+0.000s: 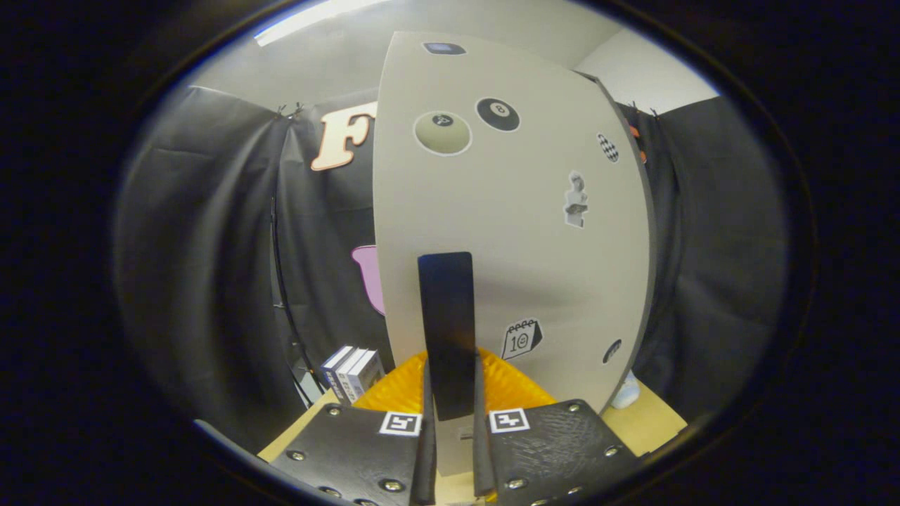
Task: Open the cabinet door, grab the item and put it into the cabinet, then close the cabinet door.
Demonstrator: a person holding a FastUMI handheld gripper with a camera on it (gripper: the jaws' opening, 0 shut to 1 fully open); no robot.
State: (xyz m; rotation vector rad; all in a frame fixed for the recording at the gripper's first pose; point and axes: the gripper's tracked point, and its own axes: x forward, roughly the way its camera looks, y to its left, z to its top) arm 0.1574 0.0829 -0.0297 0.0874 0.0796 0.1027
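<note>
A pale cabinet door (520, 232) with several stickers stands directly ahead, swung partly out from the cabinet. Its tall black handle (448, 330) runs down between my two fingers. My gripper (450, 411) is shut on that handle, with a finger pressing on each side of its lower end. The cabinet's inside is hidden behind the door.
Three small boxes (351, 372) stand upright on the wooden table (654, 422) to the left of the door. A pale small object (626, 393) sits on the table past the door's right edge. Black cloth walls close in the booth on both sides.
</note>
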